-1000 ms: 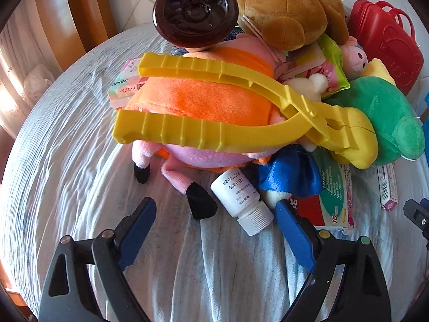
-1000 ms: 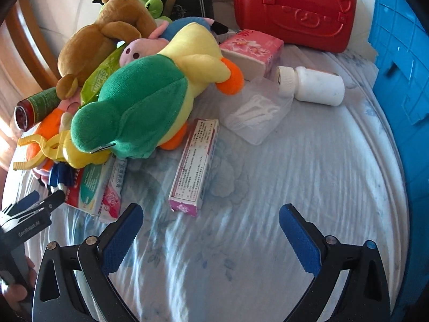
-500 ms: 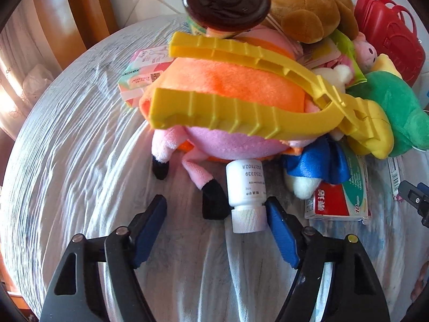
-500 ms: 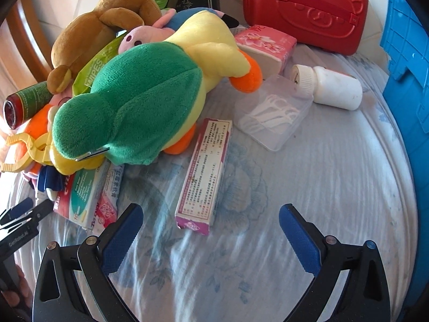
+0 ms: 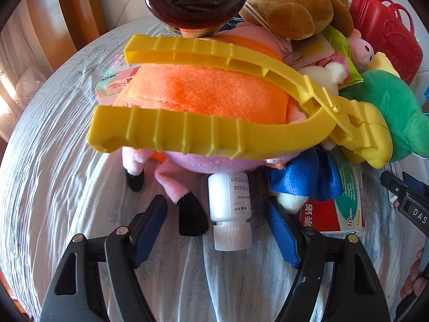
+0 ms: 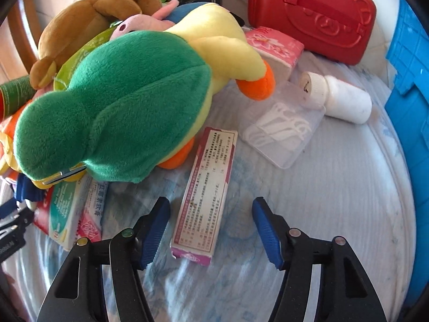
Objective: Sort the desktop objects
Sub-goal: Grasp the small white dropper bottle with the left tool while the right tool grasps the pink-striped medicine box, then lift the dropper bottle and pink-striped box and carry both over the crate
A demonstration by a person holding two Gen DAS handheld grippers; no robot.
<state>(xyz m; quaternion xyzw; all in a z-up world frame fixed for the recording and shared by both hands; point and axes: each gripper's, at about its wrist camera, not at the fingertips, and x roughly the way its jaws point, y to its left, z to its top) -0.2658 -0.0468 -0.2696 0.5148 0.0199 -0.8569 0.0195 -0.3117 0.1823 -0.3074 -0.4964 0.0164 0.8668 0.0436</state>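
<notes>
Risks. Left claw [image 5: 215, 230]: the small white plastic pill bottle with ribbed cap [image 5: 230, 209] lies cap-first between the fingers, its far end tucked under the pink-and-orange plush pig [image 5: 203, 107]. The pig's black-tipped foot [image 5: 191, 214] also sits inside the gap, so closing here would probably pinch plush along with the bottle. Pulling the bottle out may tip the yellow plastic tongs [image 5: 241, 123] resting on the pig. The round bottle could also roll on the cloth-covered worktop [image 5: 53, 201].
Right claw [image 6: 211, 228]: the long pink-and-white cardboard medicine box [image 6: 206, 196] runs lengthwise between the fingers, its far end close beside the green-and-yellow plush duck [image 6: 120, 112]. A grip at the near end alone may let the box pivot and sag.

Claw state. Left: wide open, holding nothing; whether the right pad brushes the blue satin fabric [image 5: 305, 177] cannot be told. Right: wide open, empty, both pads clear of the box.
</notes>
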